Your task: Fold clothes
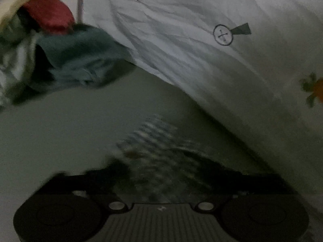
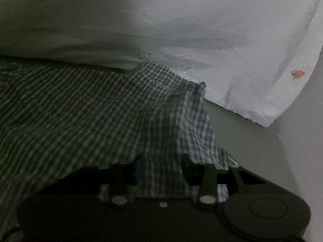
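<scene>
Between both grippers, a checked garment lies on the pale bed surface point(image 1: 60, 131).

Seen from the right wrist, the right gripper point(image 2: 161, 167) has its fingers part-way apart, with the checked garment point(image 2: 90, 111) running between them and spreading ahead and to the left; whether the pads press on it cannot be told. The left gripper point(image 1: 153, 173) is blurred, cloth bunched at its fingers, its grip unreadable. A white pillow point(image 1: 201, 40) lies beyond and a clothes pile point(image 1: 60, 50) far left. The right hand looks better placed to lift an edge.

Dim light. White printed sheet point(image 1: 201, 40) rumpled over pale bed surface point(image 1: 60, 131); carrot print point(image 2: 298, 74) near edge.
</scene>
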The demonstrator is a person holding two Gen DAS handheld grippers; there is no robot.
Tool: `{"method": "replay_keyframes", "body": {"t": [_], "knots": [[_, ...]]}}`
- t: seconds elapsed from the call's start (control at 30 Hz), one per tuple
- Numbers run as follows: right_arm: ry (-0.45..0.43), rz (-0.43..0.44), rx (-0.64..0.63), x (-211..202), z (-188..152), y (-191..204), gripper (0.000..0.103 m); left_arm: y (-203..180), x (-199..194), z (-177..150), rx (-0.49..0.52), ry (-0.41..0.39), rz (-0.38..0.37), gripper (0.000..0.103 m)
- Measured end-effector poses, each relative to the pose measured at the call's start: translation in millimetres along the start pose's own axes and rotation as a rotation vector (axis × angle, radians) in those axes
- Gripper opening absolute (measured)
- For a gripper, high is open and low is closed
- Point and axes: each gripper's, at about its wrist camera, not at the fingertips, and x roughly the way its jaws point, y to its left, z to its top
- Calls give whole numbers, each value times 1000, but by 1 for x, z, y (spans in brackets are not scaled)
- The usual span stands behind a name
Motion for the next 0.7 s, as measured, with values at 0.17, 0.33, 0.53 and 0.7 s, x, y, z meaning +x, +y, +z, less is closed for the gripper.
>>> {"method": "replay_keyframes", "body": {"t": [0.17, 0.33, 0.53, 0.7], "knots": [[17, -13, 91, -26, -2, -19, 36, 48, -26, 30, -167, 12, -59, 10], [17, -45, 79, -55, -7, -30, 34, 114, -43, 77, -149, -133, 83, 0], [33, -28, 78, -88, -22, -43, 35, 194, -60, 107, -156, -113, 59, 1], [121, -24, 122, -105, -68, -56, 50, 181, -130, 24, 99, 61, -237, 44]]}}
